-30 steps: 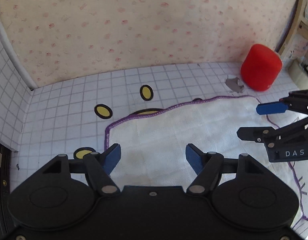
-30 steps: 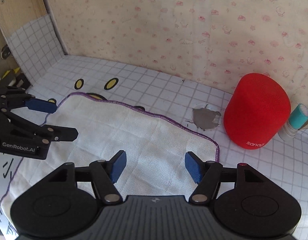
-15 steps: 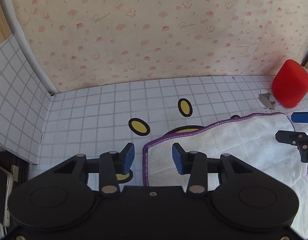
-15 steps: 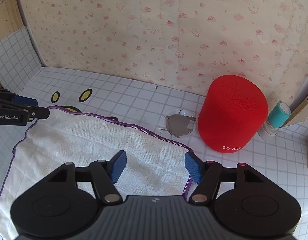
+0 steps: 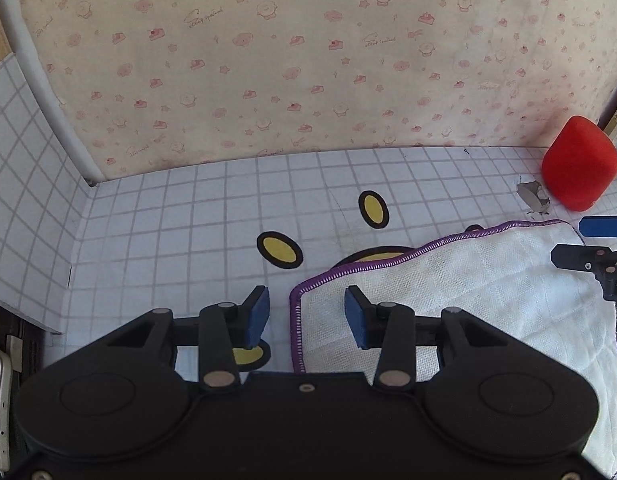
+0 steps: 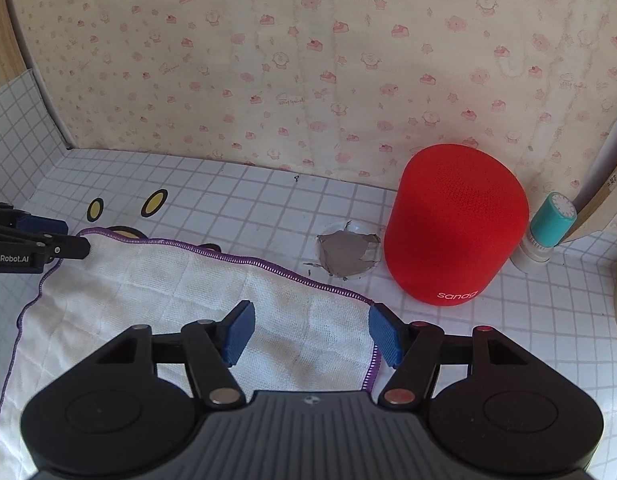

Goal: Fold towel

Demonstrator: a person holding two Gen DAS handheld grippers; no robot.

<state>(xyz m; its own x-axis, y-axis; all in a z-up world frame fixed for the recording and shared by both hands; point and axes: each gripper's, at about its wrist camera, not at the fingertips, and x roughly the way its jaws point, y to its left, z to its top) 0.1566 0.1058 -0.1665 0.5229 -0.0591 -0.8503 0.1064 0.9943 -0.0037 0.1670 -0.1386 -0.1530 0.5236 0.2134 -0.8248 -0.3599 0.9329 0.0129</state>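
A white towel [image 5: 448,284] with a purple stitched hem lies flat on the checked table; it also shows in the right wrist view [image 6: 180,296]. My left gripper [image 5: 306,322] is open, its blue pads straddling the towel's far left corner, just above the cloth. My right gripper [image 6: 310,334] is open at the towel's far right corner, its right pad at the hem. Each gripper shows at the edge of the other's view, the right one [image 5: 588,244] and the left one [image 6: 36,240].
A red speaker [image 6: 454,236] stands close behind the right corner, with a teal-capped bottle [image 6: 546,232] beside it. A torn grey patch [image 6: 348,254] marks the table. Yellow ovals [image 5: 278,250] are printed on the table. Patterned walls enclose the back and left.
Both grippers moved apart from the towel's middle to its far corners, left one leftward and right one rightward. The left gripper's jaws narrowed somewhat but stay open.
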